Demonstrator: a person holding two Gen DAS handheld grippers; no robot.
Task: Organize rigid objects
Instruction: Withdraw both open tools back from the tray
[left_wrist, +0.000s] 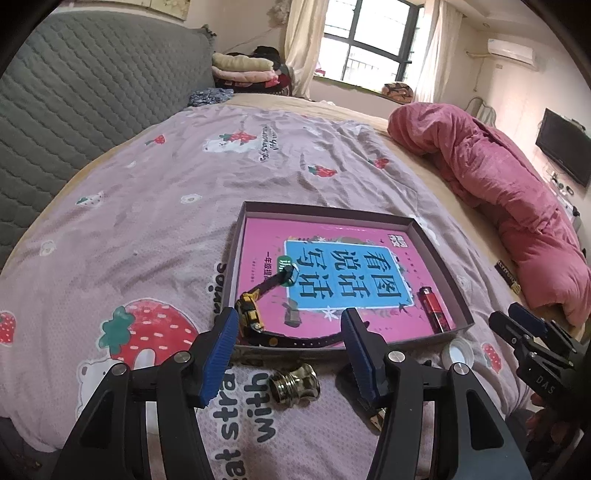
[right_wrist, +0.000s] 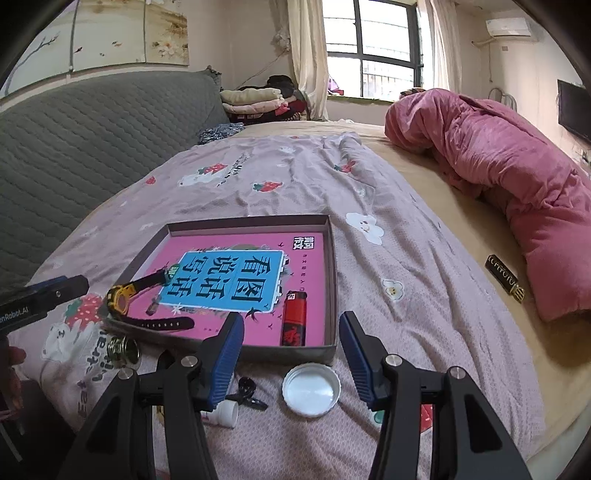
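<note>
A shallow cardboard box (left_wrist: 439, 251) (right_wrist: 331, 273) lies on the strawberry-print quilt, with a pink book (left_wrist: 332, 266) (right_wrist: 229, 273) in it. On the book rest a yellow and black watch (left_wrist: 250, 309) (right_wrist: 120, 299) and a red lighter (left_wrist: 436, 308) (right_wrist: 294, 319). In front of the box lie a metal threaded fitting (left_wrist: 293, 384) (right_wrist: 122, 349), a white cap (left_wrist: 458, 350) (right_wrist: 311, 384), a small black piece (right_wrist: 246, 392) and a white tube (right_wrist: 225, 413). My left gripper (left_wrist: 290, 318) (right_wrist: 59, 288) hovers open above the fitting. My right gripper (right_wrist: 291, 319) (left_wrist: 517, 321) hovers open above the cap. Neither holds anything.
A rolled pink duvet (left_wrist: 498, 192) (right_wrist: 498, 177) lies along the bed's right side. A dark flat item with gold lettering (right_wrist: 504, 281) rests beside it on the beige sheet. A grey quilted headboard (left_wrist: 74, 110) stands left, with folded clothes (right_wrist: 255, 99) at the far end.
</note>
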